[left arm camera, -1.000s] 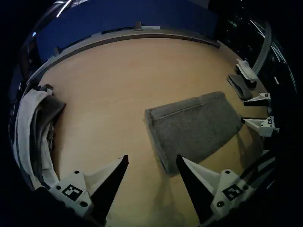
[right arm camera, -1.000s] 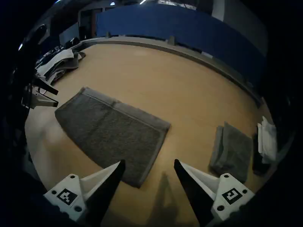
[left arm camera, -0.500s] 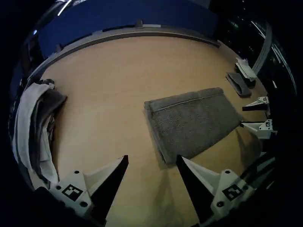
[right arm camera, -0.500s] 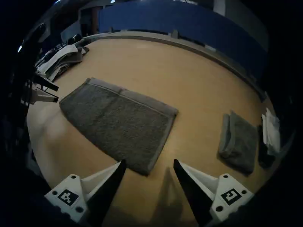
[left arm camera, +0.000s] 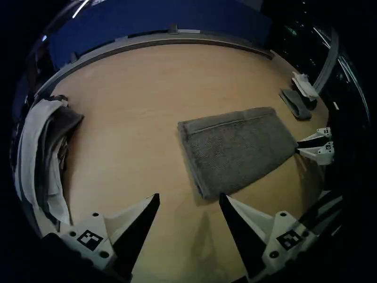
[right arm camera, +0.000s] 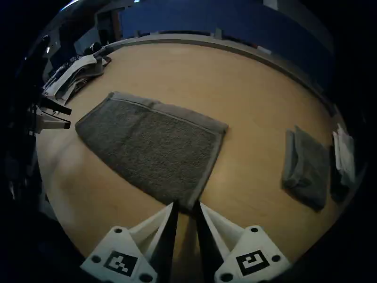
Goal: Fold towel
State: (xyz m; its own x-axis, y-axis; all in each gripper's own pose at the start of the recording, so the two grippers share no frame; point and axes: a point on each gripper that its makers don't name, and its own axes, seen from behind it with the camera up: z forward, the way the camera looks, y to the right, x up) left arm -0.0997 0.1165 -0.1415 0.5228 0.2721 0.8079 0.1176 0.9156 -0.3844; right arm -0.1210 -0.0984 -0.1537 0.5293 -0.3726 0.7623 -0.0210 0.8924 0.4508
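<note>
— Right tool?
— Clenched on the near corner of the towel, which lies flat on the bench.
— Left tool?
— Jaws spread wide, hovering just beside the towel's opposite end.

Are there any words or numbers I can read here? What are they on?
There are no readable words or numbers anywhere.
The black-and-white squares on the left gripper and the right gripper are patterns, not letters.
The towel and the table are plain.
</note>
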